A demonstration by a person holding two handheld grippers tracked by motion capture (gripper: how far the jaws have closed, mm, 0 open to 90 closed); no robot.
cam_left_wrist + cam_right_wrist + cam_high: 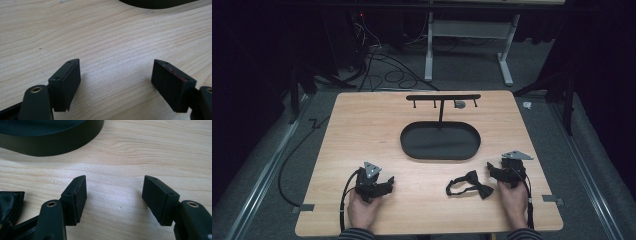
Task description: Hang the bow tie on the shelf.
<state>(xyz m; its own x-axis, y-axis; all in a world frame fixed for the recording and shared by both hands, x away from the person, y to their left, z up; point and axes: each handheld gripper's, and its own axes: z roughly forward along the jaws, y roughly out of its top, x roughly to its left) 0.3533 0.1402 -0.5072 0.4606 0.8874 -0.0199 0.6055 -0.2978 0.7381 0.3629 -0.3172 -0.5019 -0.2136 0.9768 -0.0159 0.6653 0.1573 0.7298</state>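
A black bow tie (469, 183) with its strap lies on the wooden table (362, 125), front right of centre. A black oval tray (440, 141) sits mid-table, with a T-shaped hanger bar (443, 97) rising behind it. My right gripper (490, 170) rests just right of the bow tie, open, nothing between its jaws (114, 197); a corner of the bow tie (10, 202) shows at its left. My left gripper (388, 183) rests at the front left, open over bare wood (116, 80).
The tray's rim (50, 145) lies ahead of the right gripper, and its edge (160, 3) ahead of the left one. Cables and a white table frame (429, 45) stand on the floor beyond the table. A small grey item (460, 104) hangs from the bar.
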